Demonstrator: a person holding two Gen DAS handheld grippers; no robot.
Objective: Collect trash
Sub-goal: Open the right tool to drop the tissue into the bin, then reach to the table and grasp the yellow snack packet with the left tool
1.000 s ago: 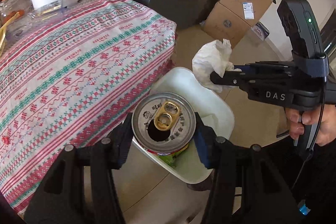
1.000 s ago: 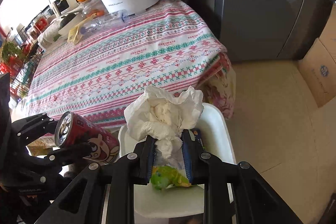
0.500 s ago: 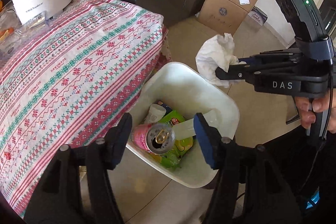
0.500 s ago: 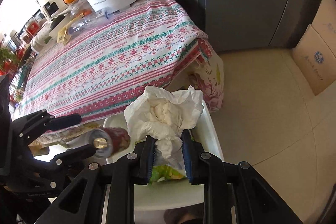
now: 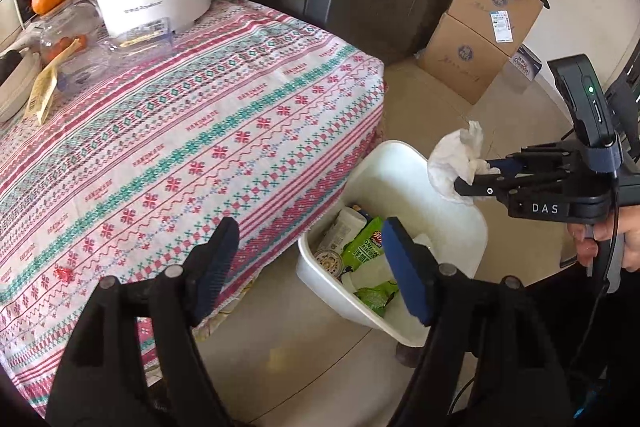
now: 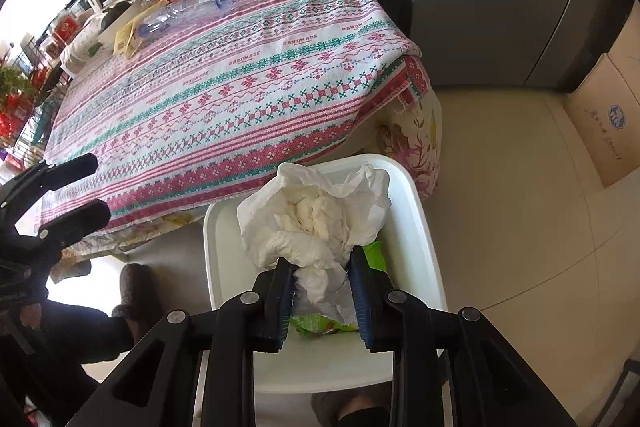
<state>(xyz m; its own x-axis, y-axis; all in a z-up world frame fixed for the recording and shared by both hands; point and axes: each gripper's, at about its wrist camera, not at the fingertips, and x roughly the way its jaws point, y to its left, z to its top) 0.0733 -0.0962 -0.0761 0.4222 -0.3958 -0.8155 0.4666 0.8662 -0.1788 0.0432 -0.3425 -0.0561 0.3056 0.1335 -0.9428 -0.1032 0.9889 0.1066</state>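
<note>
We are holding a crumpled tissue [image 6: 316,219] clenched in the right gripper [image 6: 322,301], directly above the white bin [image 6: 420,227] that stands on the floor just beside the table [image 6: 224,87]. The left gripper [image 5: 310,267] is spread wide and carrying nothing, hanging near the table edge.

Risks we are anticipating at this stage:
- The tissue is light and bulky; in our judgement it may cling to a blue pad when the jaws part, or drift past the rim onto the floor.
- Only a lower fold is pinched, so the bulk may tear free early.

Bin contents: we are seeing green snack wrappers [image 5: 362,247], a pale cup-like container [image 5: 340,231] and what looks like a round can end [image 5: 330,261], piled toward the table side. The far side of the bin is showing bare wall. The tissue is not yet inside.
</note>
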